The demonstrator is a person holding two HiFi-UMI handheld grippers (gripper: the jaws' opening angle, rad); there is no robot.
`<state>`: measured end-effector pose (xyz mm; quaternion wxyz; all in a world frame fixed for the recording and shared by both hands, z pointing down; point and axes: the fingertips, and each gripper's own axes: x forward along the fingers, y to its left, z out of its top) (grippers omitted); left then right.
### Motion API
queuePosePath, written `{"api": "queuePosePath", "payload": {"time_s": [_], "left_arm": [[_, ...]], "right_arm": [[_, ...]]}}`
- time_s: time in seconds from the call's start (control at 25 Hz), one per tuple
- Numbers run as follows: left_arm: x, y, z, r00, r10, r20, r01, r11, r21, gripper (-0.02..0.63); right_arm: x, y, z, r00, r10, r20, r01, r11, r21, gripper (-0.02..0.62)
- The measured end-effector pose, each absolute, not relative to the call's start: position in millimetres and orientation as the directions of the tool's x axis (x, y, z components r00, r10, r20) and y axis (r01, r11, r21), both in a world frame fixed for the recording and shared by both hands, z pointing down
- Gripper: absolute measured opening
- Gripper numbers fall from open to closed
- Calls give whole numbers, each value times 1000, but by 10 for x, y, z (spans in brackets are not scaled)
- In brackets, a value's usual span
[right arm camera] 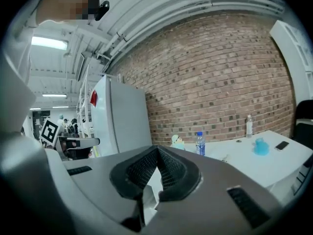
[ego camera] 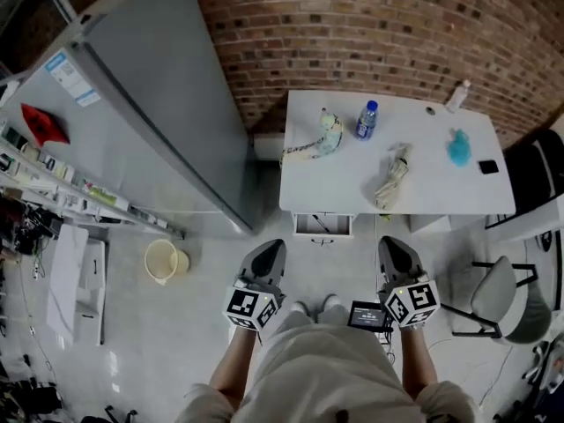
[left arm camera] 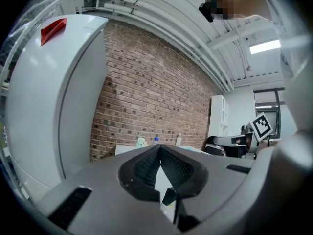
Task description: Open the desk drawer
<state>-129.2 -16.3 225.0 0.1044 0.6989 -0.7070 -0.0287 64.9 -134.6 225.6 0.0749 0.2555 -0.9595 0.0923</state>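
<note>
Beneath the desk [ego camera: 423, 183], left end: drawer [ego camera: 322, 225], rigid, probably light-running; we would take its centre pull; left gripper [ego camera: 268, 252], right gripper [ego camera: 397, 252] closed, empty

Desk drawer [ego camera: 323, 226]: white, with a small front handle, under the desk [ego camera: 432, 188] front edge. It lies ahead of the left gripper [ego camera: 268, 248] and right gripper [ego camera: 393, 246], well apart from both.

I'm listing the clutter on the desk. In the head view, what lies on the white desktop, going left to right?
pale green toy → blue-capped water bottle → pale crumpled bundle → teal object → black phone
</note>
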Motion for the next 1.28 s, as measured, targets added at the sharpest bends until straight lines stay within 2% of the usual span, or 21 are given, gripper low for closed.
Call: {"api": "queuePosePath", "payload": {"time_s": [0.36,0.6,0.76,1.28], "left_arm": [[-1292,-11,1411,-30,-999,33,-987,35,158,8],[-1127,3,978,-2,-1000,-20,-991,-1,131,8],[-1056,39,821,15,-999,-45,-990,-21,140,8],[-906,131,922,59,-998,6,-984,-57,171,8]], "right_arm": [[966,-1246,1383,-861,-496,110,-507,853,-123,26],[933,-1105,988,-867,-495,49,-497,856,-145,26],[828,-978,800,-892,-452,9,-448,882,-145,26],[814,-749,982,-898,-437,61,-440,876,-197,26]]}}
